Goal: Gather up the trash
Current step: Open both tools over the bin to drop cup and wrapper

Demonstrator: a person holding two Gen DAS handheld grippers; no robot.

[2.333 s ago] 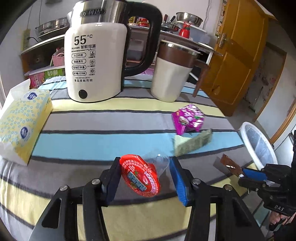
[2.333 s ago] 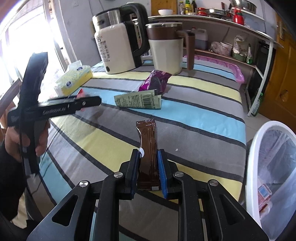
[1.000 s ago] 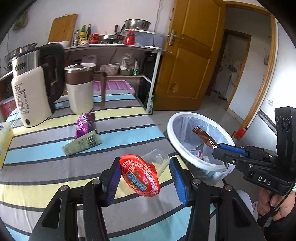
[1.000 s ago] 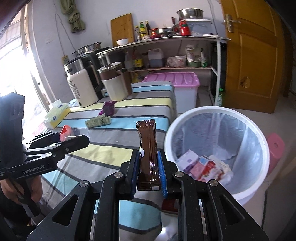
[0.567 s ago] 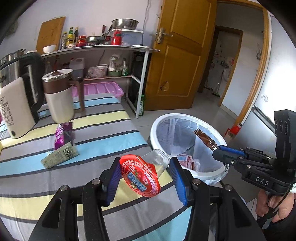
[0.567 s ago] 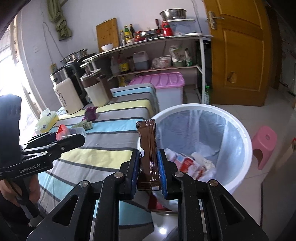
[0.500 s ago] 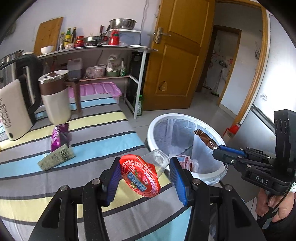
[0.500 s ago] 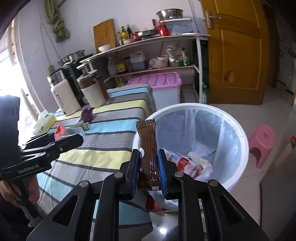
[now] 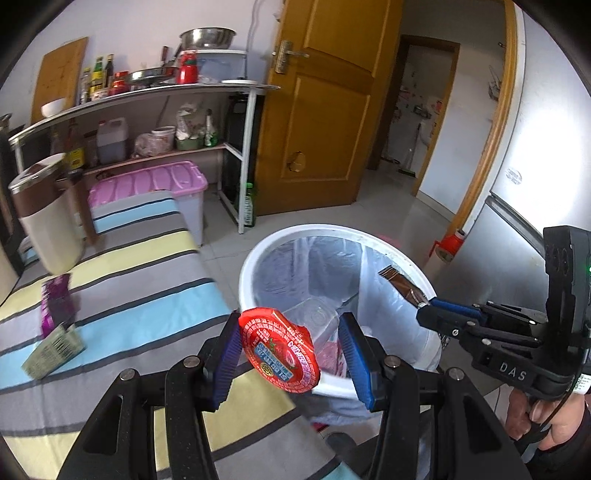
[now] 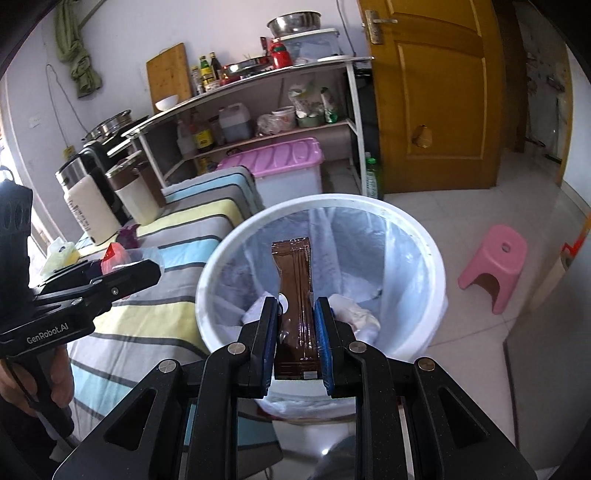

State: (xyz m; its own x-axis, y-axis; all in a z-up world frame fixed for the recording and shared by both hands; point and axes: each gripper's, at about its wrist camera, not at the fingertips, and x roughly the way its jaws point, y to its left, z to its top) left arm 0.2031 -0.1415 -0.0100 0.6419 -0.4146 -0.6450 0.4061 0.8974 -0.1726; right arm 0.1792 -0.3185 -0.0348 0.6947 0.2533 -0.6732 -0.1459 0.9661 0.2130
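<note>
Pale walls (image 10: 122, 44) are seen around a floor of light glossy tiles (image 10: 498, 192). A yellow-brown wooden door (image 9: 317, 122) is set beside an open doorway (image 9: 417, 110). A white-framed metal shelf (image 10: 258, 85) is loaded with bottles, pots and a steel bowl (image 10: 293, 20), and a wooden board (image 10: 168, 75) is leaned on the wall above it. A pink-lidded storage box (image 10: 280, 162) is placed under the shelf. A small pink stool (image 10: 495, 262) is stood on the tiles. Daylight is admitted from the left.
</note>
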